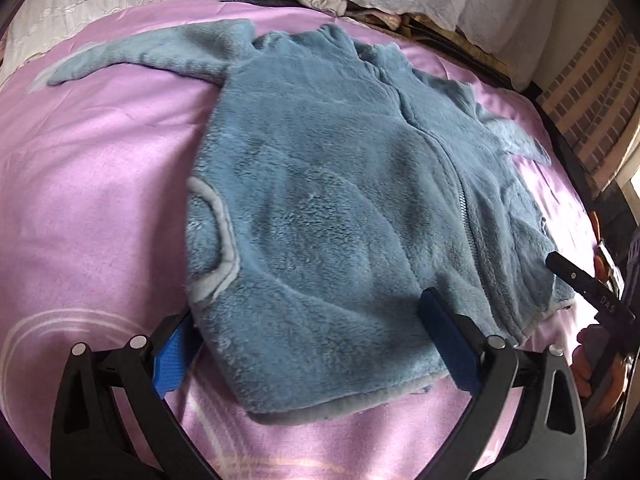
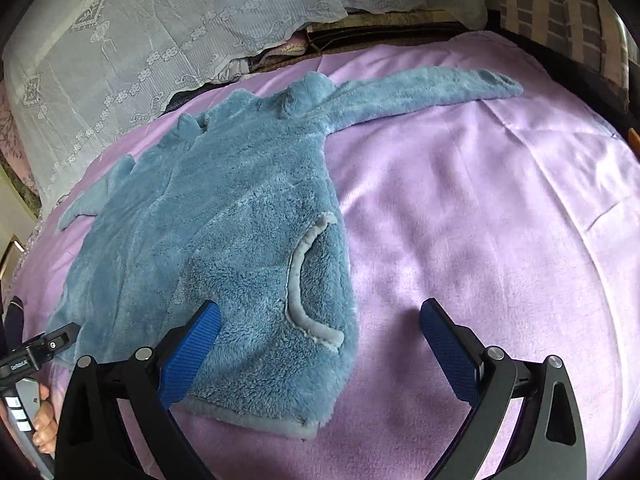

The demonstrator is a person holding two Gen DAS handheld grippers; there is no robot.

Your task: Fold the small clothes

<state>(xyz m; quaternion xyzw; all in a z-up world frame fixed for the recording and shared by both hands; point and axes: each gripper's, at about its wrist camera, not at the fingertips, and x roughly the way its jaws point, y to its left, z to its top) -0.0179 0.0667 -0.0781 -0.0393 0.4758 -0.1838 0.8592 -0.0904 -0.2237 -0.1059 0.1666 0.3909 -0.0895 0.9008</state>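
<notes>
A blue fleece zip jacket (image 1: 320, 184) lies flat, front up, on a purple blanket (image 1: 80, 200). One sleeve (image 1: 152, 56) stretches out to the left. My left gripper (image 1: 308, 320) is open low over the hem's left corner, with one blue pad beside the jacket's edge and the other above the fleece. In the right wrist view the jacket (image 2: 208, 220) has a pocket opening (image 2: 300, 280) and a sleeve (image 2: 420, 92) running right. My right gripper (image 2: 320, 320) is open astride the hem's right corner, with the left pad over fleece and the right pad over blanket (image 2: 500, 220).
White lace cloth (image 2: 140, 40) covers bedding at the head of the bed. A brick-patterned wall (image 1: 592, 100) stands at the right. A person's hand (image 2: 44, 412) on the other tool shows at the left edge, and another hand (image 1: 584, 360) at the right edge.
</notes>
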